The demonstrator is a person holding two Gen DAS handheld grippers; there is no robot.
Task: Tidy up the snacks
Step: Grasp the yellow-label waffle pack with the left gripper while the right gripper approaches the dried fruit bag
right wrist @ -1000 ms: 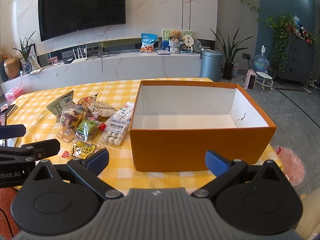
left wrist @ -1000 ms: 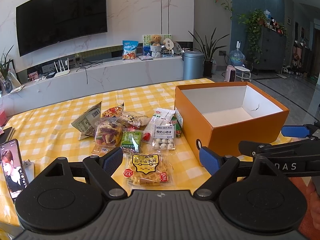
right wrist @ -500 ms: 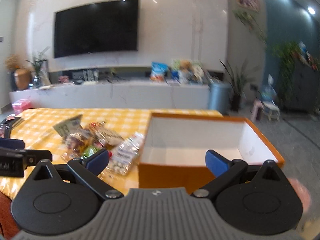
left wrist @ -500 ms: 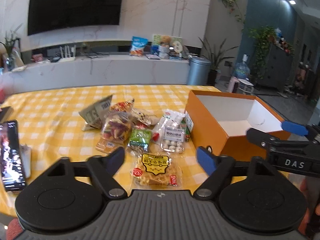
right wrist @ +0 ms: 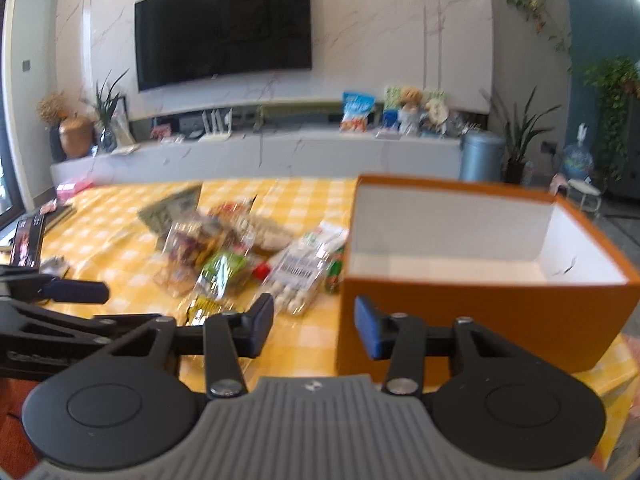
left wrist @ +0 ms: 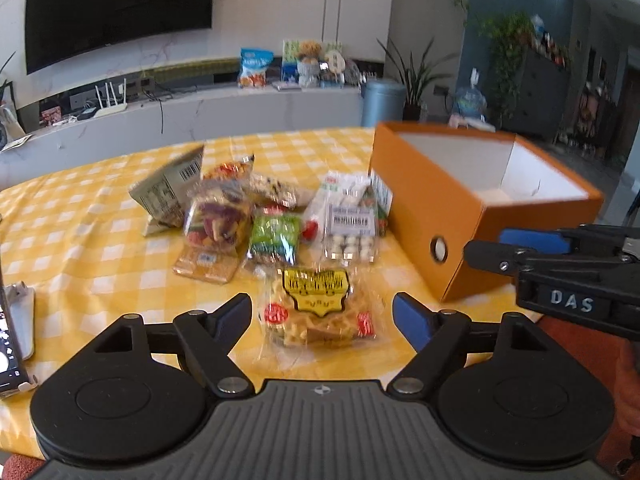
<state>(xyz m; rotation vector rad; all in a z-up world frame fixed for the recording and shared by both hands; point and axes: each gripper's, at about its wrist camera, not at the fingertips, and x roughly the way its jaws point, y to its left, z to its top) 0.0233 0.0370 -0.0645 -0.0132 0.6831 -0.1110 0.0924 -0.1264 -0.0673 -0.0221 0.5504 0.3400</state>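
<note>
Now lower your left gripper [left wrist: 322, 314], fingers spread wide and empty, squarely around the yellow-labelled snack packet [left wrist: 318, 308] at lower centre; your right gripper [right wrist: 314, 322], fingers narrowed on nothing, waits beside the orange box [right wrist: 480, 312].

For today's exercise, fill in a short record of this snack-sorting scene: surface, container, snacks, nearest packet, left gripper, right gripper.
surface: table under a yellow checked cloth
container: orange box, open top, white inside, no snacks visible in it
snacks: packets heaped left of the box, on the cloth
nearest packet: yellow-labelled packet, in line with the left gripper, pads not touching it
left gripper: open, jaws just widening again
right gripper: right gripper narrowed, jaws just closing, nothing between them
</note>
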